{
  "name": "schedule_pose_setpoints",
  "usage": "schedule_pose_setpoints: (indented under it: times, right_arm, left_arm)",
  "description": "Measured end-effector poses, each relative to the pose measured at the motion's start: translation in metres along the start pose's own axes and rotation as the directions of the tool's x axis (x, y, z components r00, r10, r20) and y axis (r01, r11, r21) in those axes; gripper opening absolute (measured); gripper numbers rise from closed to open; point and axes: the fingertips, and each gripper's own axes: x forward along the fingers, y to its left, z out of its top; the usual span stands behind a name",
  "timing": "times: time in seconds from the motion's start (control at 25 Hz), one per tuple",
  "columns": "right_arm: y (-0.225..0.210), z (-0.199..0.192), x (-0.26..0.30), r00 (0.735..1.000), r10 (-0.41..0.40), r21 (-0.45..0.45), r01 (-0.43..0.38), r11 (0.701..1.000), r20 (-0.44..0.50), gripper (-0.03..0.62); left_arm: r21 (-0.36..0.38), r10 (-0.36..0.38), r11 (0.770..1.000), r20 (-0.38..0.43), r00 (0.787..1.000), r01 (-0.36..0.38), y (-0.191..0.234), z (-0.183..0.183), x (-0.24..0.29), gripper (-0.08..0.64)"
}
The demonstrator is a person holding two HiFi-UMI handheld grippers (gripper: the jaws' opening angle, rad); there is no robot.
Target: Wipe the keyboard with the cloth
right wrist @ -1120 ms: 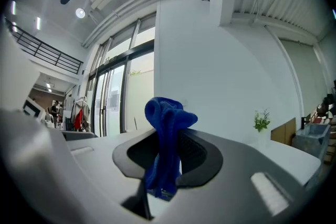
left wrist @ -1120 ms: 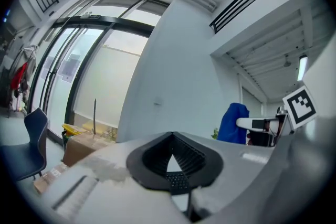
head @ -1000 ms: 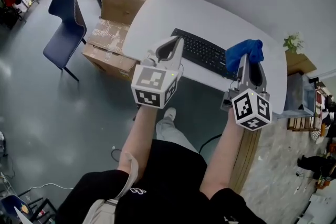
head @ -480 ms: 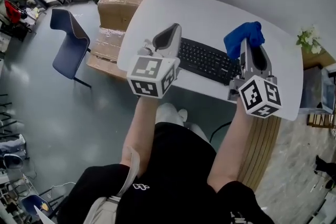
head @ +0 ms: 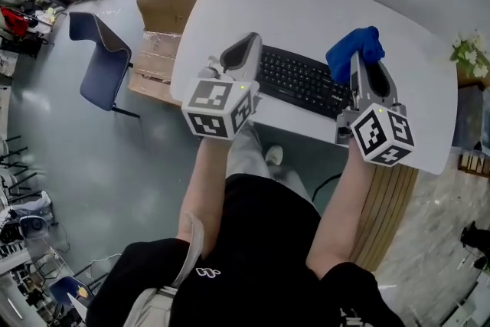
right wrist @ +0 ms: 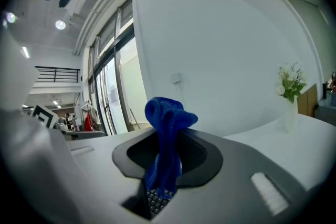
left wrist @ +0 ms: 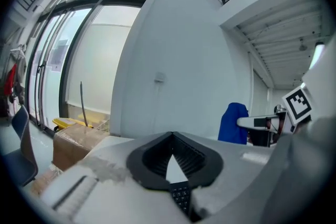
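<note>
**Cloth gripped and poised at the keyboard's right end; wiping not yet begun.**

The white round-cornered table (head: 306, 8) is found to carry the black full-width keyboard (head: 298, 82) along its near edge, within reach of both tools. The left gripper (head: 243, 50) is held at the keyboard's left end with its jaws closed together on nothing, and is judged to be placed there to steady the board. The right gripper (head: 360, 67) is clamped on the bunched blue cloth (head: 354, 48) above the right end. A wad is left protruding past the tips, presumably as the wiping pad. Contact with the keys cannot be confirmed.
</note>
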Motion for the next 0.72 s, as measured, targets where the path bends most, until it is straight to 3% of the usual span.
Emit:
schedule_pose_setpoints:
  times: [0.32,0.52,0.72]
  right_arm:
    - [0.033,-0.021,0.054,0.992,0.081,0.029,-0.078,0.997,-0.097,0.095]
    - [0.077,-0.05,0.089,0.97,0.17,0.035,-0.167,0.985,-0.176,0.095]
    - [0.102,-0.079,0.119,0.947,0.211,0.049,-0.206,0.977,-0.242,0.095]
  left_arm:
    - [-0.081,0.051,0.995,-0.079,0.996,-0.057,0.048,-0.025,0.008,-0.002]
    - [-0.107,0.044,0.993,-0.126,0.991,-0.057,0.07,-0.046,0.011,-0.002]
    - [-0.116,0.039,0.992,-0.157,0.987,-0.057,0.093,-0.067,0.02,-0.002]
